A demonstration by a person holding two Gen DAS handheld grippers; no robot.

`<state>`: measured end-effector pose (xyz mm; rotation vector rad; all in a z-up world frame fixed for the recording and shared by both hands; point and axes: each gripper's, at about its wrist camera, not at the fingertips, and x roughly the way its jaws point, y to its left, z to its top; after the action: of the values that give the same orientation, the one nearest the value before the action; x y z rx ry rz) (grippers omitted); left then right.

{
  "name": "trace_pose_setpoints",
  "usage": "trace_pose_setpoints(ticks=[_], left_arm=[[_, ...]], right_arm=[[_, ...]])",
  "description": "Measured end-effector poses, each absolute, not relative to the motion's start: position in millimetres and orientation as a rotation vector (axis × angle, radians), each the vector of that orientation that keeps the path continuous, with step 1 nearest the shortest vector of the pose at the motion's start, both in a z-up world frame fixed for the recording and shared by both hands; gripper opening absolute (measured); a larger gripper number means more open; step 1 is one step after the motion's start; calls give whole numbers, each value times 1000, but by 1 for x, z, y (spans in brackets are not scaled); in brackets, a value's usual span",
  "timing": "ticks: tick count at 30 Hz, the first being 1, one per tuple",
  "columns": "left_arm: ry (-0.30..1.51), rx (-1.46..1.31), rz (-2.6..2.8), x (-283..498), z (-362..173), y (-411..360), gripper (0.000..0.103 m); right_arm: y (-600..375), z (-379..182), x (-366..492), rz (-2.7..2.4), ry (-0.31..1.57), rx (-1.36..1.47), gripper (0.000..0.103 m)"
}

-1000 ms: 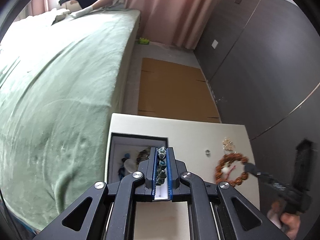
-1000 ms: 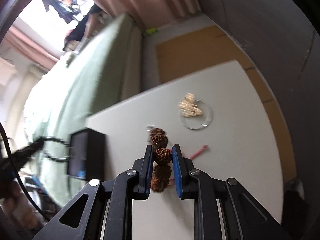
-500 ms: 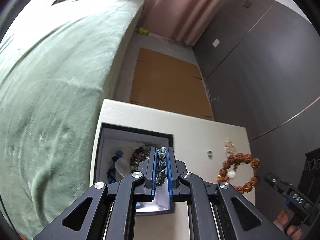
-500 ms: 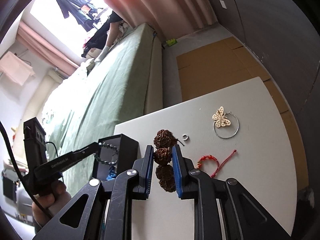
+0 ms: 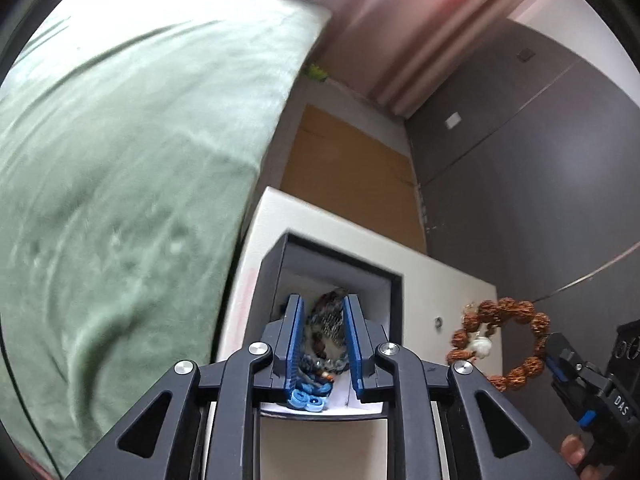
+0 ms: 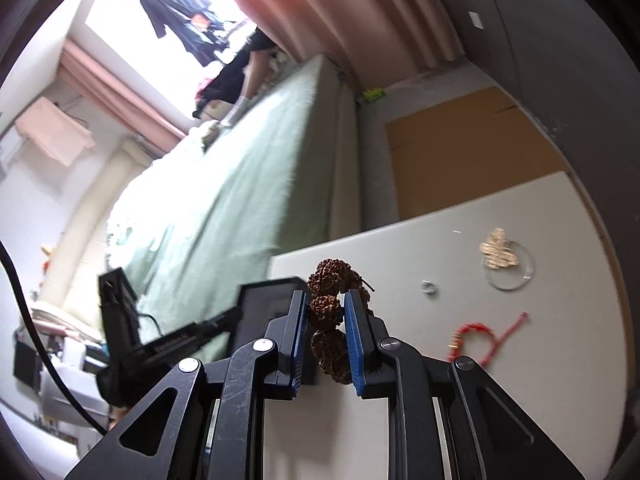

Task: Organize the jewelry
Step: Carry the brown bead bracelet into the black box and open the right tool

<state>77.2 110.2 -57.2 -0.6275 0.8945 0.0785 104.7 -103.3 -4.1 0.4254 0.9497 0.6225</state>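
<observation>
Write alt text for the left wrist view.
The left hand-held gripper hangs open over a black jewelry box holding beaded bracelets. At right, the right hand-held gripper holds a brown seed bracelet above the white table.

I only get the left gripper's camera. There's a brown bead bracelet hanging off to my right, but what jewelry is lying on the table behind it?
Observer: A red cord bracelet lies on the white table, right of the hanging one.
Visitor: Anything farther back?
Observer: Yes, a pale butterfly charm on a thin wire hoop, near the table's far edge.
Visitor: How is the brown bead bracelet held?
Observer: The right gripper is closed on a single bead of the brown bead bracelet, with other beads showing above and below the grip.
</observation>
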Motion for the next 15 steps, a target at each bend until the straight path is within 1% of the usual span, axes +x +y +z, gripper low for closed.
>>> trace_pose_setpoints(ticks=[1, 2, 3, 4, 5, 10, 12, 15], left_arm=[[873, -626, 89, 73, -53, 113, 24], [857, -629, 109, 69, -50, 117, 33], [840, -638, 120, 63, -48, 120, 49], [825, -648, 123, 59, -46, 123, 57], [803, -659, 127, 54, -44, 126, 68], [722, -690, 154, 41, -29, 142, 71], [705, -689, 163, 39, -25, 143, 78], [686, -694, 165, 41, -23, 149, 79]], right_arm=[[-100, -3, 103, 635, 945, 432, 20], [-95, -1, 102, 655, 939, 441, 20], [-90, 1, 100, 673, 930, 444, 20], [-86, 3, 99, 686, 921, 446, 20], [-82, 4, 96, 701, 910, 449, 20], [-59, 10, 89, 781, 874, 480, 20], [-48, 6, 89, 799, 875, 483, 20], [-29, -5, 91, 806, 903, 470, 20]])
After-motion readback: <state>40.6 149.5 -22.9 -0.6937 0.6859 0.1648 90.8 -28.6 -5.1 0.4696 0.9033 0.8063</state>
